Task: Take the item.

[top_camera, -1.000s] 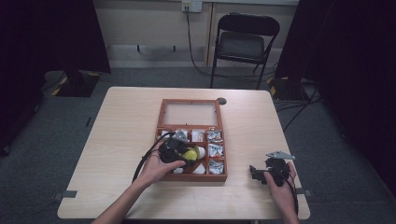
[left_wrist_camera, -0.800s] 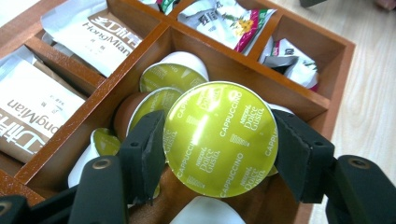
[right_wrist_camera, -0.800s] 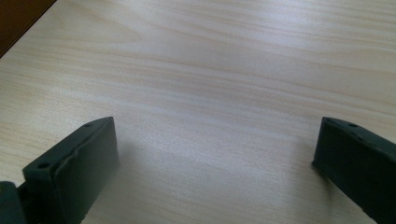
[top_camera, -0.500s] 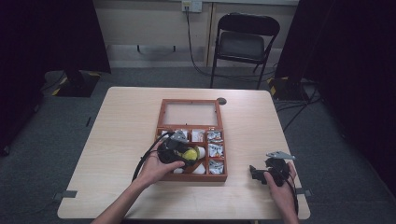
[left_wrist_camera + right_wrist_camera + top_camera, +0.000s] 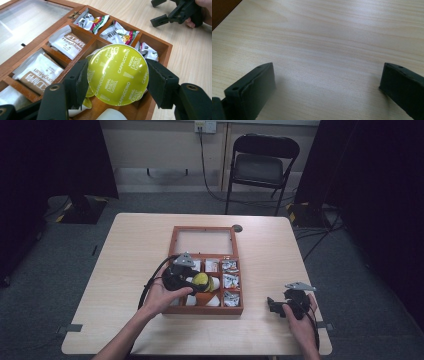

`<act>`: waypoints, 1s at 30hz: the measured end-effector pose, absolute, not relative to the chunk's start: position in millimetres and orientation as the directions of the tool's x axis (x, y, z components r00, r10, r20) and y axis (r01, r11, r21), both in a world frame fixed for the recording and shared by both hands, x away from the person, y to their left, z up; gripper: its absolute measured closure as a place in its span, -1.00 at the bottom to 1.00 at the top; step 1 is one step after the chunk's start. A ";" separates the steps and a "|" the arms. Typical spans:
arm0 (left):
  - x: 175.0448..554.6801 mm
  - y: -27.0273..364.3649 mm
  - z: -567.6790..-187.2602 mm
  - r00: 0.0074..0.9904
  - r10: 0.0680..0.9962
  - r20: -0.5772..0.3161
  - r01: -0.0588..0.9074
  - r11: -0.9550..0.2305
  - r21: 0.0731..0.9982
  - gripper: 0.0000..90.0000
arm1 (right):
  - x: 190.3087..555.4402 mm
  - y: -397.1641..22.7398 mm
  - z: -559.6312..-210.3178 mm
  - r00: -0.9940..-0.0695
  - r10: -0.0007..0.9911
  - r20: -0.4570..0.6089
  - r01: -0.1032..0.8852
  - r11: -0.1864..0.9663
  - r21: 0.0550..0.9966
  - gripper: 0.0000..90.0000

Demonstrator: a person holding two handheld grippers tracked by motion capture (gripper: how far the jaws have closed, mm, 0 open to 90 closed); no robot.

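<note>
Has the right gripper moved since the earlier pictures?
No. In the high view the right gripper sits at the same spot on the table, right of the wooden box, as before.

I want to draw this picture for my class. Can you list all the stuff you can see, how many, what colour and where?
Capsule: one, yellow-green foil lid reading Cappuccino, held above the box.
Wooden box: one, reddish brown, lid open, middle of the table.
Tea sachets: several, white with brown print, in the box compartments.
Foil packets: several, silver with green and red, in the box's far compartments.
Table: one, pale wood.
Folding chair: one, black, behind the table.
Left gripper: one, black, shut on the capsule.
Right gripper: one, black, open over bare table.
</note>
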State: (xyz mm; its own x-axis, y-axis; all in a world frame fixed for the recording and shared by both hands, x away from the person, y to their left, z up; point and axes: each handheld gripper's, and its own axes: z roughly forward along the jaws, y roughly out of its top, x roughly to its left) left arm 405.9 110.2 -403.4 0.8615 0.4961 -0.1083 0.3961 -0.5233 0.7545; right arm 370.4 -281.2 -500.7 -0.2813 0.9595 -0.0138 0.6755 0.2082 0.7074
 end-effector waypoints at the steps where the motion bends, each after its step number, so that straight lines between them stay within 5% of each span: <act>1: 406.1 110.9 -402.9 0.861 0.497 -0.107 0.396 -0.523 0.755 -0.15 | 370.4 -281.2 -500.7 -0.281 0.960 -0.014 0.675 0.208 0.707 -1.00; 30: 407.9 130.8 -382.6 0.846 0.521 -0.113 0.389 -0.458 0.799 -0.15 | 370.4 -281.2 -500.7 -0.281 0.959 -0.014 0.676 0.208 0.707 -1.00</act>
State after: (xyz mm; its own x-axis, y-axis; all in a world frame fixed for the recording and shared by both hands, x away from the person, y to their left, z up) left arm 407.9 130.8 -382.6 0.8461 0.5210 -0.1130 0.3890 -0.4583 0.7992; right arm 370.4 -281.2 -500.7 -0.2814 0.9595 -0.0139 0.6756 0.2084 0.7072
